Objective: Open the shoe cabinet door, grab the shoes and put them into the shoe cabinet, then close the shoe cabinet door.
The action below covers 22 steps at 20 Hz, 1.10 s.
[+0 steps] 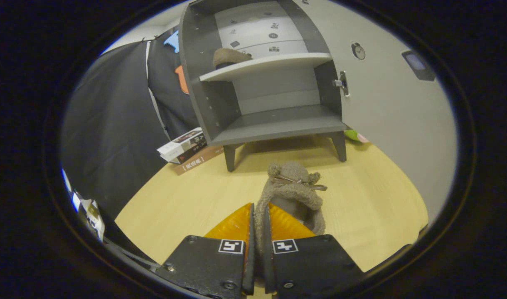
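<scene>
Both fingers [241, 224] pinch shoe [293, 191] rim before open cabinet [274, 124].

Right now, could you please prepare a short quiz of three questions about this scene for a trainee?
1. True or false: the grey shoe cabinet door stands open.
2. What does the claw hold? A) a book B) the fuzzy brown slipper C) nothing
3. Fill in: the other brown slipper lies on the cabinet's ____ shelf.

Key: 1 true. 2 B, both orange fingers press on the slipper's edge. 3 upper.
</scene>
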Each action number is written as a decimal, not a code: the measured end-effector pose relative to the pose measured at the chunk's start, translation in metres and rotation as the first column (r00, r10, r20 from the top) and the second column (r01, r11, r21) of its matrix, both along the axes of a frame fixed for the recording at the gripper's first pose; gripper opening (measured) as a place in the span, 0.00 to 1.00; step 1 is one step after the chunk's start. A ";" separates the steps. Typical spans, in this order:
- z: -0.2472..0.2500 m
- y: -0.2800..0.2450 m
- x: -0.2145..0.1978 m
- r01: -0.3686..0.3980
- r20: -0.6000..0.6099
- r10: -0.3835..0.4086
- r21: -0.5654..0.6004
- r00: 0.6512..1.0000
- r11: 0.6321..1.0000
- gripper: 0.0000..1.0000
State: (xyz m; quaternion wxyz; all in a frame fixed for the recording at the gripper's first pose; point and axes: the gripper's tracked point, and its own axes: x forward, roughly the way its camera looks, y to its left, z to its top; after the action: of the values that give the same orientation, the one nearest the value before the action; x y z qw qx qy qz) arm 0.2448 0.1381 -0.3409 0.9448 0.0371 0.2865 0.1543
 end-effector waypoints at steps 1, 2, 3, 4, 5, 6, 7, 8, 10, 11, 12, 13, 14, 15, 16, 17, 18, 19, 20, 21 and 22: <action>0.013 0.002 -0.004 -0.009 0.016 0.009 0.010 1.000 1.000 0.12; 0.026 0.006 -0.008 -0.020 0.032 0.020 0.020 0.999 1.000 0.12; 0.041 0.009 -0.011 -0.030 0.051 0.028 0.029 0.998 0.999 0.12; 0.057 0.011 -0.013 -0.037 0.073 0.035 0.033 0.997 0.999 0.12; 0.074 0.012 -0.015 -0.045 0.098 0.041 0.033 0.994 0.998 0.12; 0.091 0.015 -0.015 -0.055 0.126 0.051 0.029 0.991 0.998 0.12; 0.109 0.017 -0.016 -0.063 0.159 0.058 0.025 0.986 0.998 0.12; 0.128 0.018 -0.016 -0.069 0.195 0.064 0.018 0.979 0.997 0.12; 0.163 0.019 -0.017 -0.074 0.258 0.070 0.004 0.964 0.997 0.12; 0.181 0.020 -0.016 -0.077 0.284 0.073 0.001 0.956 0.997 0.12; 0.196 0.023 -0.013 -0.079 0.305 0.076 -0.002 0.949 0.997 0.12; 0.212 0.024 -0.009 -0.079 0.322 0.078 -0.007 0.944 0.997 0.12; 0.227 0.024 -0.004 -0.071 0.334 0.071 -0.013 0.940 0.997 0.12; 0.243 0.025 0.001 -0.064 0.347 0.066 -0.018 0.936 0.998 0.12; 0.257 0.026 0.008 -0.052 0.361 0.059 -0.027 0.931 0.998 0.12; 0.273 0.028 0.015 -0.043 0.375 0.054 -0.038 0.926 0.998 0.12; 0.288 0.030 0.023 -0.032 0.390 0.049 -0.052 0.920 0.998 0.12; 0.304 0.033 0.034 -0.021 0.405 0.045 -0.065 0.913 0.998 0.12; 0.317 0.038 0.046 -0.008 0.418 0.034 -0.064 0.908 0.998 0.12; 0.330 0.043 0.059 0.004 0.426 0.024 -0.066 0.904 0.998 0.12; 0.340 0.046 0.074 0.014 0.427 0.015 -0.066 0.904 0.998 0.12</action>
State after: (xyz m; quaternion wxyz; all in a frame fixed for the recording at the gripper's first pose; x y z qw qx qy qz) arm 0.3191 0.1846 -0.0008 0.9853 -0.0296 0.0776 0.1492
